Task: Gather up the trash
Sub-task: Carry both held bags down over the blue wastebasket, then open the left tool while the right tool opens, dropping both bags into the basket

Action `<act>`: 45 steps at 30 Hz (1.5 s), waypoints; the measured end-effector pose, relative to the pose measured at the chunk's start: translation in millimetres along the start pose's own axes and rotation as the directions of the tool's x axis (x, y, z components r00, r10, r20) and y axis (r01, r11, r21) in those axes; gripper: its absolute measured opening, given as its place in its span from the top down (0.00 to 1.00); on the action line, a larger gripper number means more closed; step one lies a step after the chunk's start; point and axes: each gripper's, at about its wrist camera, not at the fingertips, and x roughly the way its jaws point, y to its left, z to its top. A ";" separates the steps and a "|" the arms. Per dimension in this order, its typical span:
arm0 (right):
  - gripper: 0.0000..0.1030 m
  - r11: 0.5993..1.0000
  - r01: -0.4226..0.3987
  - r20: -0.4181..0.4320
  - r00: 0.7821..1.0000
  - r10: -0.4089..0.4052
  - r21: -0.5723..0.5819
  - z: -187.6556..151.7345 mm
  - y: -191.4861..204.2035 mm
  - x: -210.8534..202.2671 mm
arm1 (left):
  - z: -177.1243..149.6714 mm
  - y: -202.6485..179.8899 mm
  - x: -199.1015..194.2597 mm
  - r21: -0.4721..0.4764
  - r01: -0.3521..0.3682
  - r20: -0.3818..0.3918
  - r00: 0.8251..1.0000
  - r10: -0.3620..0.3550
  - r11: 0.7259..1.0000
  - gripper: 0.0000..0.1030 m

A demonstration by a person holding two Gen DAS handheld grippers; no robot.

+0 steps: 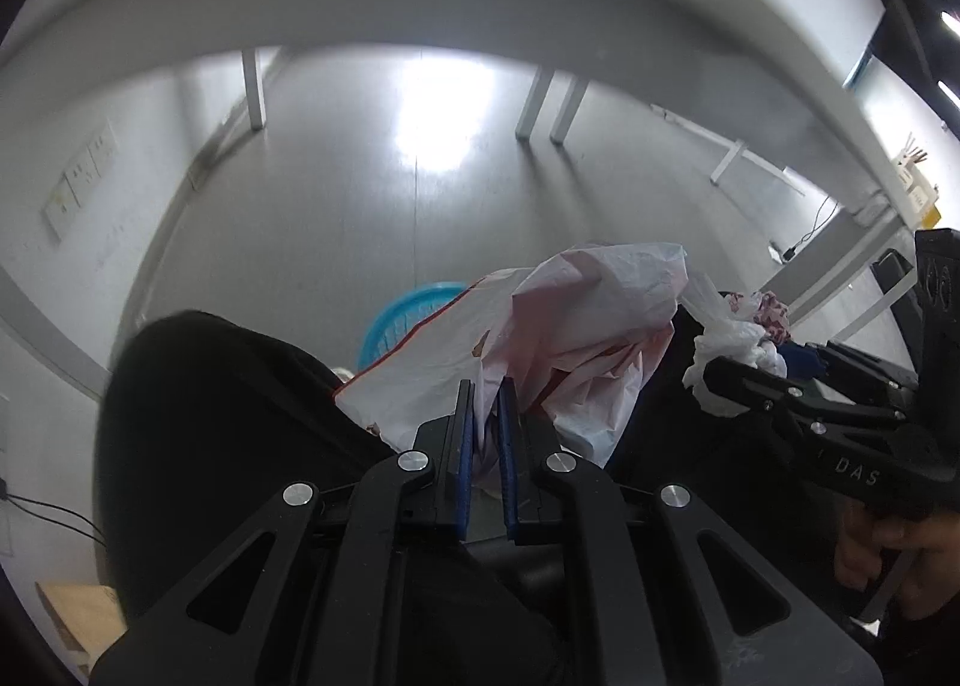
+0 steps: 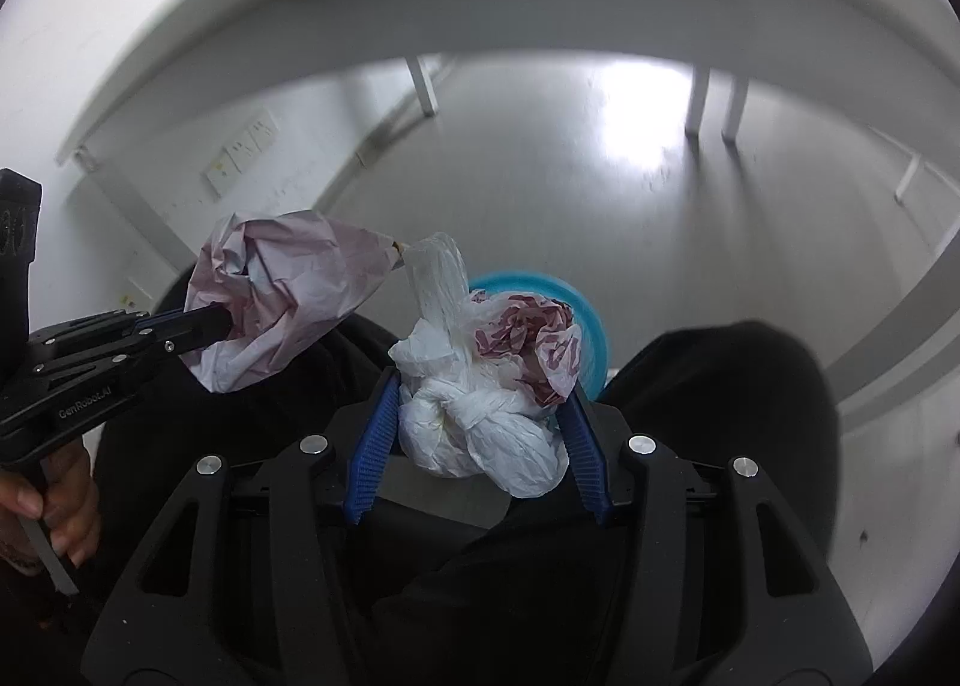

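In the left wrist view my left gripper (image 1: 483, 407) is shut on a crumpled pinkish-white paper bag (image 1: 600, 314), its blue pads pinching a fold. The right wrist view shows the same bag (image 2: 282, 296) hanging from the left gripper (image 2: 225, 323) at the left. My right gripper (image 2: 483, 404) is shut on a knotted white plastic bag with red print (image 2: 492, 386), and its blue pads (image 2: 384, 434) press both sides. In the left wrist view the right gripper (image 1: 714, 371) holds that bag (image 1: 726, 338). A round blue bin (image 2: 585, 320) (image 1: 414, 308) stands on the floor below both bags, partly hidden.
A person's knees in black trousers (image 2: 732, 386) (image 1: 204, 398) flank the bin. A hand (image 2: 60, 512) grips the left tool's handle. A white table edge (image 2: 420, 26) arches overhead, with white table legs (image 2: 699, 104) behind. Wall sockets (image 2: 240, 158) sit at the left. The grey floor (image 1: 360, 206) lies beyond.
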 end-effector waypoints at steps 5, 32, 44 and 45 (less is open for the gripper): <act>0.52 0.998 0.027 -0.088 0.996 -0.023 0.049 7.6 -5.4 46.0 | 7.8 20.4 39.5 -0.074 0.011 -0.093 0.995 -0.018 0.997 0.94; 0.52 0.974 0.111 -0.393 0.919 -0.025 0.199 46.7 -44.9 238.8 | 57.6 79.0 191.2 -0.298 -0.002 -0.352 0.930 -0.108 0.954 0.94; 0.52 0.962 0.143 -0.486 0.874 -0.012 0.234 48.6 -63.6 283.1 | 72.2 94.2 246.4 -0.344 -0.083 -0.409 0.910 -0.070 0.935 0.94; 0.52 0.962 0.147 -0.492 0.870 -0.016 0.229 48.3 -64.1 287.6 | 72.2 95.8 252.2 -0.349 -0.091 -0.421 0.904 -0.070 0.933 0.94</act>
